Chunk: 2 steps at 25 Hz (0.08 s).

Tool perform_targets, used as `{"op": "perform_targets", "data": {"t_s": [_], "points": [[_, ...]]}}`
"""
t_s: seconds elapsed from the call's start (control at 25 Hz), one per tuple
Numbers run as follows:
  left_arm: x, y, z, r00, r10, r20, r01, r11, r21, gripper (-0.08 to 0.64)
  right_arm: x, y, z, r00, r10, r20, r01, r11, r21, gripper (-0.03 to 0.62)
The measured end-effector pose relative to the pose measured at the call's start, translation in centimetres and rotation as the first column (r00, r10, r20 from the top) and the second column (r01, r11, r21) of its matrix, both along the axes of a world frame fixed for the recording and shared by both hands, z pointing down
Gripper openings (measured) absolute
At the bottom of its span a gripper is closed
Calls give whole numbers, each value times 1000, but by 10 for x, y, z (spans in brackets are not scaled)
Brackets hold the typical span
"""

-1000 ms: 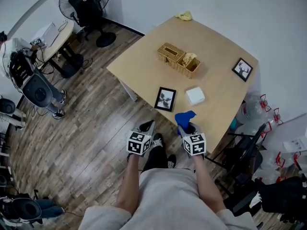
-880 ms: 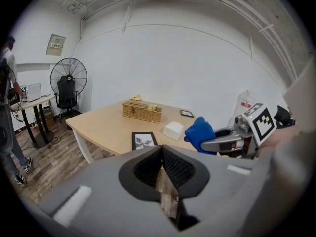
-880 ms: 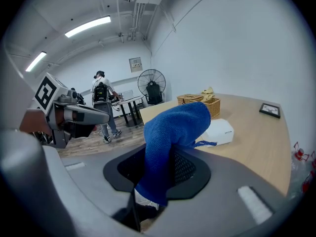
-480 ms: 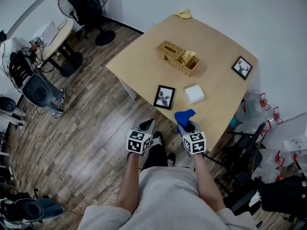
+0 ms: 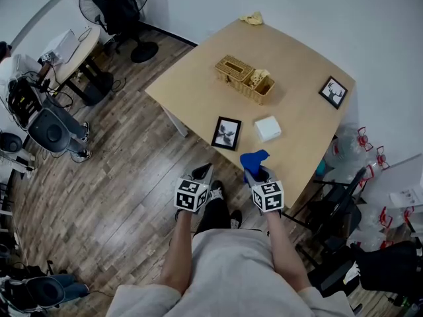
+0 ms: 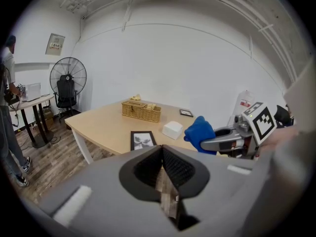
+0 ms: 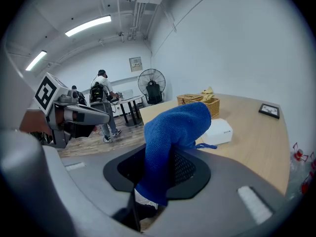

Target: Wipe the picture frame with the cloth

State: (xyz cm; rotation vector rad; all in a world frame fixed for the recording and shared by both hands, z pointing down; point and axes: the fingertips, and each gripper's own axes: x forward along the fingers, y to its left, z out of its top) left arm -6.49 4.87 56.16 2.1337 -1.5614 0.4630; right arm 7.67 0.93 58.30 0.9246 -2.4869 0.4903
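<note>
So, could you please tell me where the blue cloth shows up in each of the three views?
Head view: the cloth is just below centre, held in the right gripper.
Left gripper view: the cloth is right of centre, at mid height.
Right gripper view: the cloth is at the centre, clamped between the jaws.
Shared landmark: the box, just beyond the cloth.

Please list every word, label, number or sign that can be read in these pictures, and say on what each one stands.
No text here can be read.
White box: small dark print on its side, too small to read.
Wall notice: blurred, unreadable.
Marker cubes: black-and-white square patterns only, no words or numbers.
</note>
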Motion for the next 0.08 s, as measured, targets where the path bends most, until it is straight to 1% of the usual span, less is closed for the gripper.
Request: {"op": "perform_targets", "data": {"t_s": [0.08], "points": [[-1,1,0,1000,-1,-1,1,1000,0,52,-1,1,0,1000,0,-1,0,1000,0,104]]}}
